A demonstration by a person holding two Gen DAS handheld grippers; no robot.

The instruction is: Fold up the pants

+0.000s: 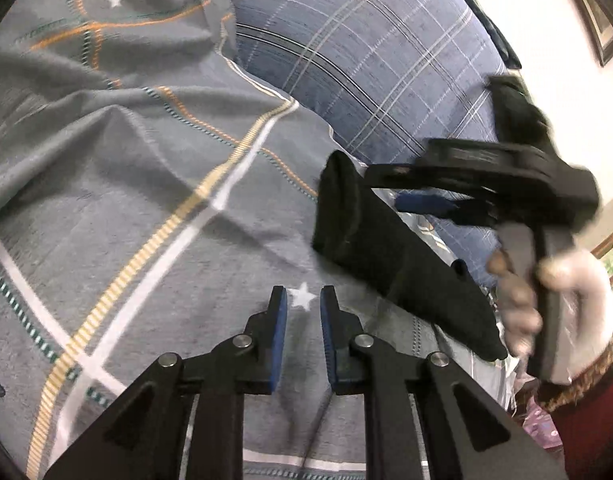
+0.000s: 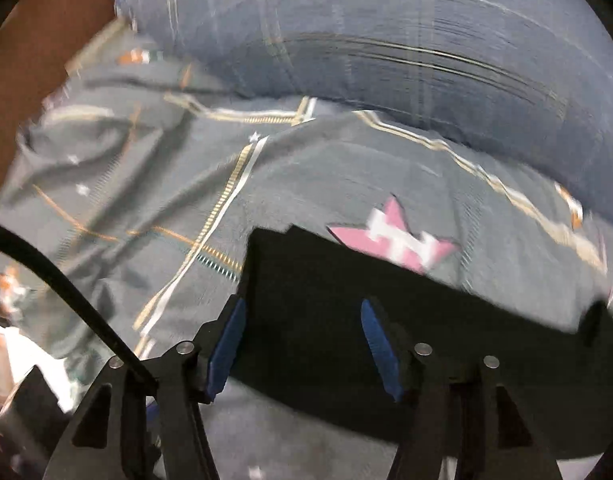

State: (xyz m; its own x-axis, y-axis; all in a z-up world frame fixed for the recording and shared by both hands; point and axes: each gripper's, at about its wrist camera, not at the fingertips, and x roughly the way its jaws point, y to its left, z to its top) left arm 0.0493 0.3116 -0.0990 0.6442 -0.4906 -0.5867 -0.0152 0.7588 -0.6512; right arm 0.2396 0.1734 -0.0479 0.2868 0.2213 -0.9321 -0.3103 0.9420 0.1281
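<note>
**Folded black pants on the bed, both tongs released**

Pants (image 2: 406,340) — black, already a compact folded slab — lying on the grey striped bedspread (image 1: 146,200), near its edge beside the blue checked pillow (image 1: 366,60). Seen from the left wrist as a thick dark bundle (image 1: 386,252) with its rounded fold end pointing toward the pillow.

Right tongs (image 2: 306,344) spread wide, blue pads on either side of the bundle with clear gaps, gripping nothing; whether the fingers touch the cloth cannot be told through the blur. Probably held this way to straddle the slab, either to press it flat or to take it by its width. In the left view the same tool (image 1: 446,196) hangs just above the bundle's far end, held by a white-gloved hand (image 1: 562,312).

Left tongs (image 1: 303,320) also released, pads parted over bare bedspread with a white star (image 1: 303,295) between them, well clear of the pants — likely kept back so as not to disturb the fold.

Pink star patch (image 2: 394,236) on the bedspread just beyond the bundle.

Judgement: folding looks close to finished; perhaps a final tidy or placement left.
</note>
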